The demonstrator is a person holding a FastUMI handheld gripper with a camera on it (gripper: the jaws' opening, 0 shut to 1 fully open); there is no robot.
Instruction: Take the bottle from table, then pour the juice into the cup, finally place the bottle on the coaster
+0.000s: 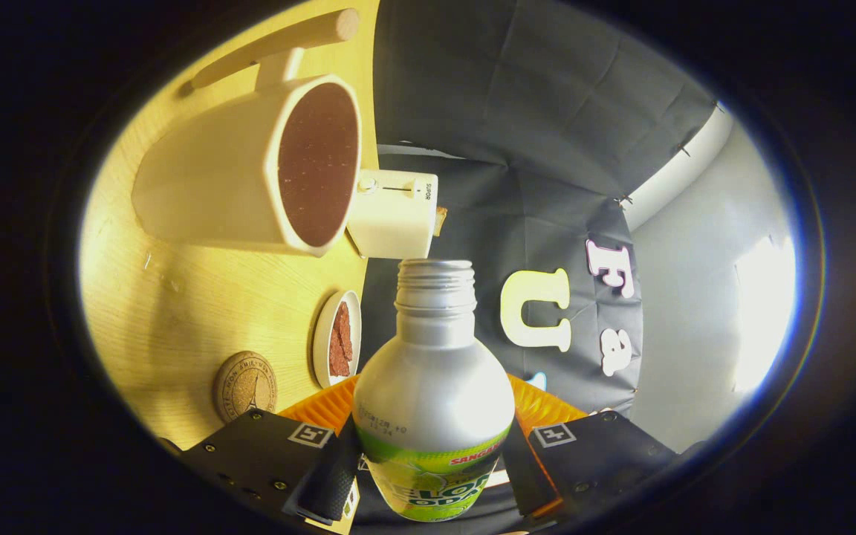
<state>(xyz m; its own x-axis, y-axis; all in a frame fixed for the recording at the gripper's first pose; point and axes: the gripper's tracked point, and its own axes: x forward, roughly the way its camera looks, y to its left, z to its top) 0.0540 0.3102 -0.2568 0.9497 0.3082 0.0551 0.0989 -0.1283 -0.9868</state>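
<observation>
A silver bottle with a green label and an open threaded neck sits between my fingers, and my gripper is shut on its lower body. The view is rolled sideways, so the wooden table stands like a wall beside the bottle. A cream cup with a long wooden handle and a brown inside stands on the table, beyond the bottle's mouth and to one side of it. The round cork coaster lies on the table near one finger.
A small white dish with brown pieces lies between the coaster and the cup. A white boxy appliance stands just behind the cup. Something orange and ribbed shows behind the bottle's base.
</observation>
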